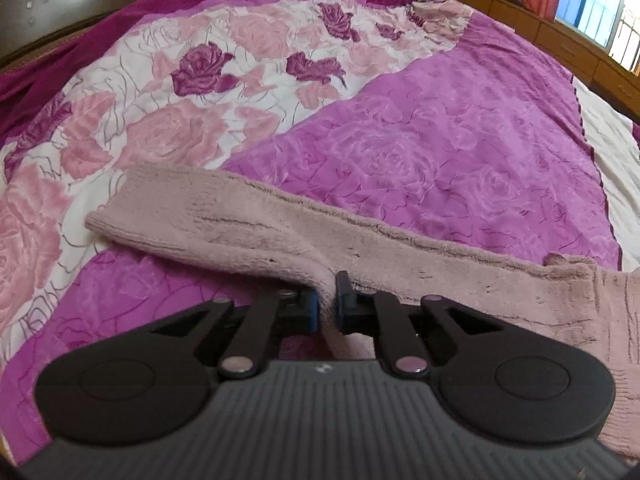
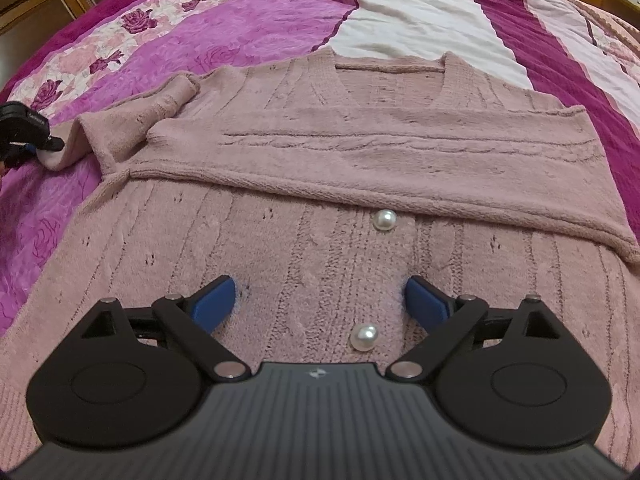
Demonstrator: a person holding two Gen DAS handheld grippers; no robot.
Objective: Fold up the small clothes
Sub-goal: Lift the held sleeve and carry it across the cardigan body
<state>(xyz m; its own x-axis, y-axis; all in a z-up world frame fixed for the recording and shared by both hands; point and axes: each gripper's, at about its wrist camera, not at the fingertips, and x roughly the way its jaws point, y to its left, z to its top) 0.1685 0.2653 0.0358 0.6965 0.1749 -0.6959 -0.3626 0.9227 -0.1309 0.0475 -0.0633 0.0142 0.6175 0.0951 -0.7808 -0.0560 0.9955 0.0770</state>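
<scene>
The cardigan (image 2: 360, 152) is showing as soft, fuzzy knitted cloth, matt, with cable ribbing and raised seams. Its two buttons (image 2: 384, 220) are looking glossy and pearl-like, catching highlights. The bedspread (image 1: 440, 140) is presenting as crinkled, embossed cloth with a faint sheen on the purple panels. The right gripper (image 2: 320, 300) is showing matt black plastic arms, smooth blue pads (image 2: 214, 300), dull metal pivot pins and a ribbed grey housing. The bed frame (image 1: 560, 44) is appearing as polished wood.
</scene>
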